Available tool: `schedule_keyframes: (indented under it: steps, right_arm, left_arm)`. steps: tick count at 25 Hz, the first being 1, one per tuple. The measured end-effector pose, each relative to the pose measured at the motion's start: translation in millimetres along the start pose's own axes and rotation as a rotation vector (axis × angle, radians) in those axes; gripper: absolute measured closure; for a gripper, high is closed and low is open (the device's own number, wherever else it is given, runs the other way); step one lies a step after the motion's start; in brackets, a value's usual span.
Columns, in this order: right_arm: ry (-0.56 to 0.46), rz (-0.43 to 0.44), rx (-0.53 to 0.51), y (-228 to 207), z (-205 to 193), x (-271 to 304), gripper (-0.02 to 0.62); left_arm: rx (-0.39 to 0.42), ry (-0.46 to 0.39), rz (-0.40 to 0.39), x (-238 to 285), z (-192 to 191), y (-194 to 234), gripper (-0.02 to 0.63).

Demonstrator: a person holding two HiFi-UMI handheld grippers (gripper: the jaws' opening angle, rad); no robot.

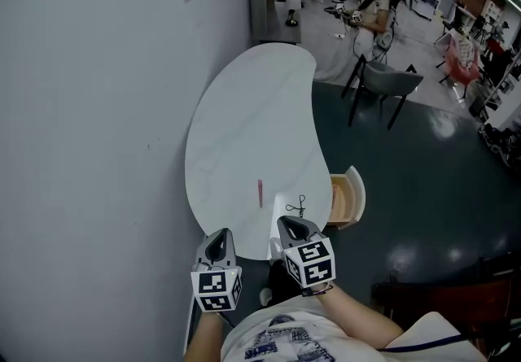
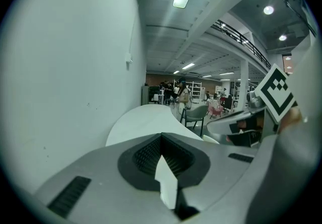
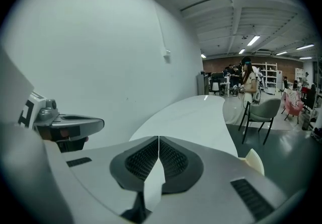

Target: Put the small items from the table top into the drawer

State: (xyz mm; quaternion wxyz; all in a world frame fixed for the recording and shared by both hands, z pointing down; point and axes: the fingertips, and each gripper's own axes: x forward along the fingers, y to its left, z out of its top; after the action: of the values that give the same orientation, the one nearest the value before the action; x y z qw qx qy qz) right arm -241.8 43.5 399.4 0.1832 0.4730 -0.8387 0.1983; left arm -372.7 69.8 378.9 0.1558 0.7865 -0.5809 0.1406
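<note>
A thin pink stick (image 1: 260,192) lies on the white kidney-shaped table (image 1: 244,124), near its front end. A small black wiry item (image 1: 299,206) lies to its right, close to the table edge. The wooden drawer (image 1: 345,198) stands pulled out on the table's right side. My left gripper (image 1: 221,237) hovers at the table's near end, shut and empty, with its jaws (image 2: 161,138) meeting. My right gripper (image 1: 290,226) is just short of the black item, shut with nothing in it (image 3: 159,140).
A grey wall (image 1: 89,108) runs along the table's left. A grey chair (image 1: 387,84) stands past the table's far end. People and shelves fill the back of the room. Dark floor (image 1: 423,189) lies to the right of the drawer.
</note>
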Motion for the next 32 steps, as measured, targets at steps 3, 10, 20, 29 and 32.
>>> schedule_keyframes:
  steps: [3,10,20,29,32]
  right_arm:
    - [0.047,0.011,0.012,-5,-5,23,0.574]
    - [0.163,0.030,0.007,-23,-22,77,0.572]
    - [0.259,0.076,0.023,-47,-30,146,0.517]
    - [0.342,0.128,0.070,-56,-48,199,0.434]
    - [0.372,0.121,0.046,-58,-56,213,0.434]
  left_arm:
    - [0.004,0.020,0.004,16,0,9,0.586]
    - [-0.016,0.087,0.031,55,-11,30,0.586]
    - [-0.038,0.160,0.040,118,-17,52,0.586]
    - [-0.044,0.230,0.032,166,-30,61,0.586]
    - [-0.049,0.248,0.031,179,-34,65,0.586]
